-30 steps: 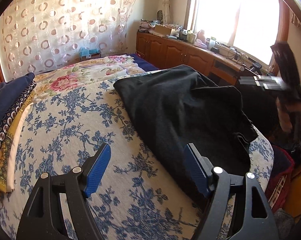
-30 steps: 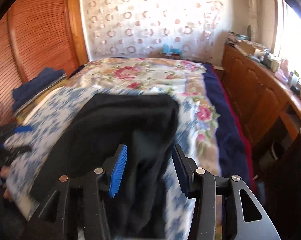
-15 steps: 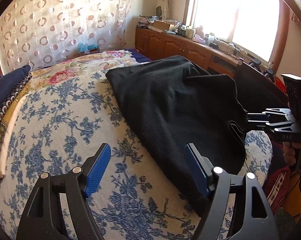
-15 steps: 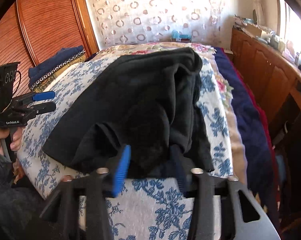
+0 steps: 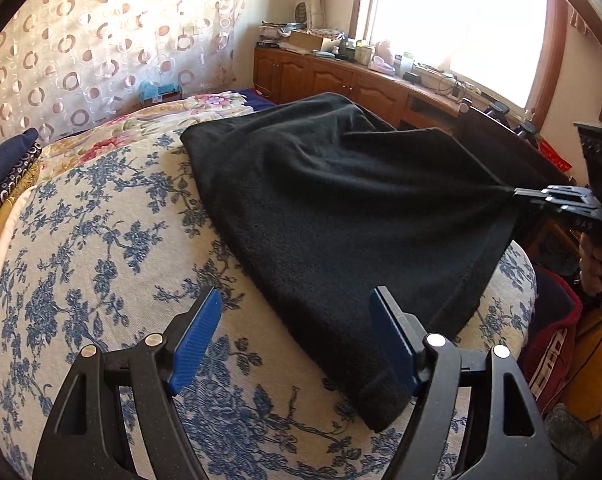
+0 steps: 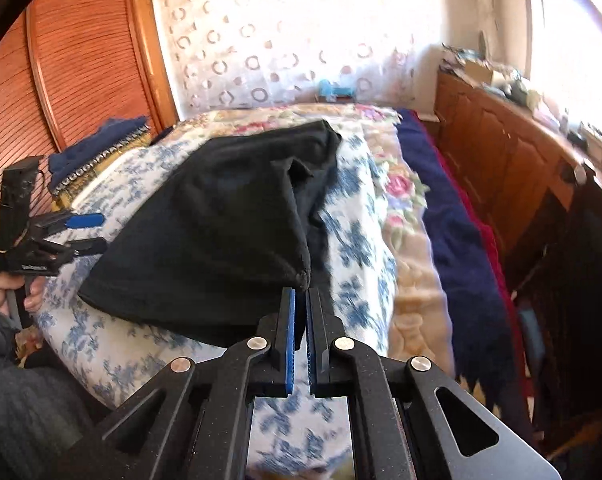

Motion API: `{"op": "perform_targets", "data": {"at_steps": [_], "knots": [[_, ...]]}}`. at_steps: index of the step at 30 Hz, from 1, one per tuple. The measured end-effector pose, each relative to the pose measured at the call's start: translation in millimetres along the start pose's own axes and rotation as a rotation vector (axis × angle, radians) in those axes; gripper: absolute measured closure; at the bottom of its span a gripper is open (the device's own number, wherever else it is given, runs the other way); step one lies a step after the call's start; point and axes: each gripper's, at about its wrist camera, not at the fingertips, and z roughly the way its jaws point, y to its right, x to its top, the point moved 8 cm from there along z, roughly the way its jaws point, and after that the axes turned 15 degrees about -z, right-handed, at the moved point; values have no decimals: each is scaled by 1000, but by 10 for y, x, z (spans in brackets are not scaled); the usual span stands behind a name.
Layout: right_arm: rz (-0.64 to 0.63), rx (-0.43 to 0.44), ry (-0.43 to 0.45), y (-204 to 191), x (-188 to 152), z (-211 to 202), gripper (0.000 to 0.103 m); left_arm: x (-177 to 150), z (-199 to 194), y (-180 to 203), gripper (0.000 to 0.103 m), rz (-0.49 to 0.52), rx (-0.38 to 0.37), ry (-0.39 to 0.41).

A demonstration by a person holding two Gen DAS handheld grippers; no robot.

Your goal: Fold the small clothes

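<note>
Black cloth (image 5: pixel 341 216), soft and fuzzy, lies spread on the bed (image 5: pixel 93 264). It covers the bed from about 12 o'clock down to 5 o'clock in the left wrist view. It has a stitched hem along its lower edge, and one thick folded corner sticks out near 5 o'clock.

The bed cover is cream with blue flowers, and it looks woven and a bit rough. Past it, at 11 o'clock, lies a blanket (image 5: pixel 113 128) with pink roses. A long wooden cabinet (image 5: pixel 341 80) runs under the bright window at 1 o'clock. A thin curtain (image 5: pixel 101 48) with round rings hangs at 11 o'clock.

The right gripper (image 6: pixel 301 300) has just been closing, and its blue ridged pads now pinch a corner of the black cloth tight. The cloth stretches into a point there.

The left gripper (image 5: pixel 297 332) stands wide open with nothing held. Its right finger sits just above the folded corner, and its left finger is over bare bed cover. A hand (image 6: pixel 5 292) holds it at 9 o'clock in the right wrist view.
</note>
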Motion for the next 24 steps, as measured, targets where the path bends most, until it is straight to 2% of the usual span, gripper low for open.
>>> {"op": "perform_targets", "data": {"at_steps": [3,6,8,10,11,17,24], "knots": [[-22,-9,-43,-43,-109,80,99,-64,7,28,26,9,0,-10],[-4,-31,-45,-91,-31,154,97,-111,14,29,26,9,-1,-19],[8,-37,-25,-89,31,189,85,-139,23,34,26,10,-1,-24],[23,-50,-7,-73,73,199,53,-158,33,31,26,7,0,-28],[32,-55,0,-51,91,227,48,-165,35,29,26,6,-1,-29],[61,-22,-18,-64,60,586,46,-209,35,36,28,9,-11,-35],[62,-8,-36,-119,18,746,46,-276,6,85,52,4,-48,-56]]}}
